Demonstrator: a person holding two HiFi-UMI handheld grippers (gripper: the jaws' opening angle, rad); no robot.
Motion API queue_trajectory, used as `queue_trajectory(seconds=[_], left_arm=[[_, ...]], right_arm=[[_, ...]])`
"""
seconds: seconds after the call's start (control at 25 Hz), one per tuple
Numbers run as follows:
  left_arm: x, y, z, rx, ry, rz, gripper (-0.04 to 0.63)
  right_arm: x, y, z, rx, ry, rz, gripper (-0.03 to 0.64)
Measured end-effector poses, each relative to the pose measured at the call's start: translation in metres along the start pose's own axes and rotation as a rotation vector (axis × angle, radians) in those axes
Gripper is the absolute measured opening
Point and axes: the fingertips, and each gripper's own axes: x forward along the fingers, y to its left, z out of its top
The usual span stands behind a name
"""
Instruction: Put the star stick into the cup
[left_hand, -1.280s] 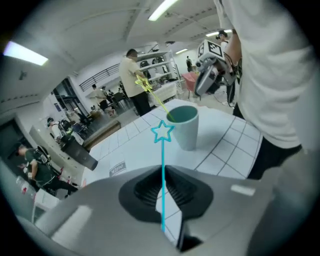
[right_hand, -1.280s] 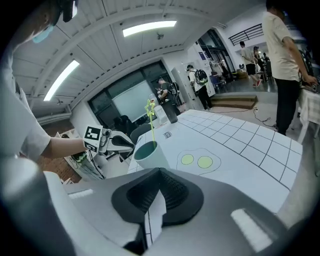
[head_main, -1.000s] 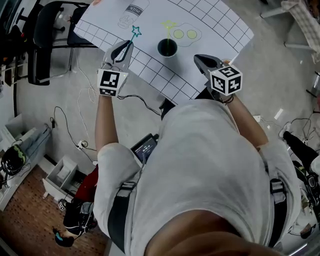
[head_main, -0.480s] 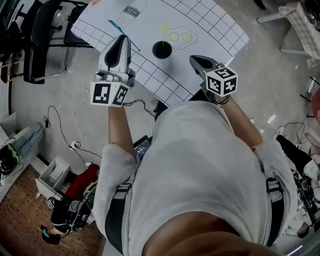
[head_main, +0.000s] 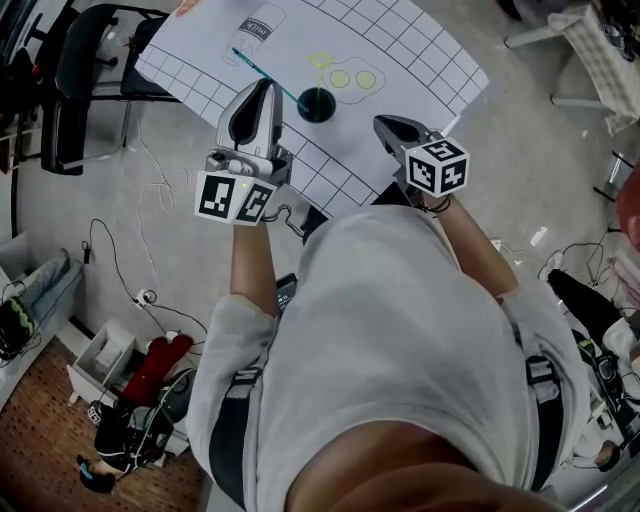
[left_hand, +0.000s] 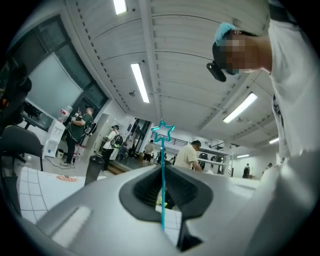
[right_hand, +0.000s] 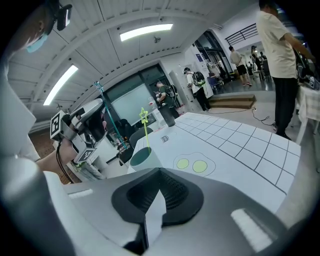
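Observation:
A teal star stick (head_main: 250, 62) is clamped in my left gripper (head_main: 268, 88), which is shut on it and raised over the white gridded sheet (head_main: 400, 40). The stick slants, its lower end close to the dark cup (head_main: 315, 104). In the left gripper view the stick (left_hand: 162, 170) rises between the jaws with its star on top. A yellow star stick (right_hand: 144, 127) stands in the cup (right_hand: 141, 157). My right gripper (head_main: 392, 128) hovers at the sheet's near edge, to the right of the cup, shut and holding nothing (right_hand: 157, 195).
The sheet carries a printed milk-bottle outline (head_main: 255, 25) and two yellow-green circles (head_main: 352, 78) just beyond the cup. A black chair (head_main: 90, 70) stands left of the table. Cables (head_main: 160, 190) lie on the floor. Several people stand far off in the hall.
My left gripper has risen and moved right toward the cup. The teal stick has tipped from pointing away to a slant with its lower end near the cup. The right gripper barely moved.

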Motion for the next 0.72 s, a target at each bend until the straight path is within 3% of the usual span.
queue_trajectory(seconds=[0.36, 0.72], left_arm=[[0.0, -0.005, -0.036, -0.056, 0.049, 0.019, 0.018], [-0.007, 0.012, -0.07, -0.075, 0.095, 0.11, 0.018]], right_arm=[[0.001, 0.001, -0.01, 0.016, 0.011, -0.006, 0.0], [0.0, 0.002, -0.014, 0.013, 0.019, -0.012, 0.0]])
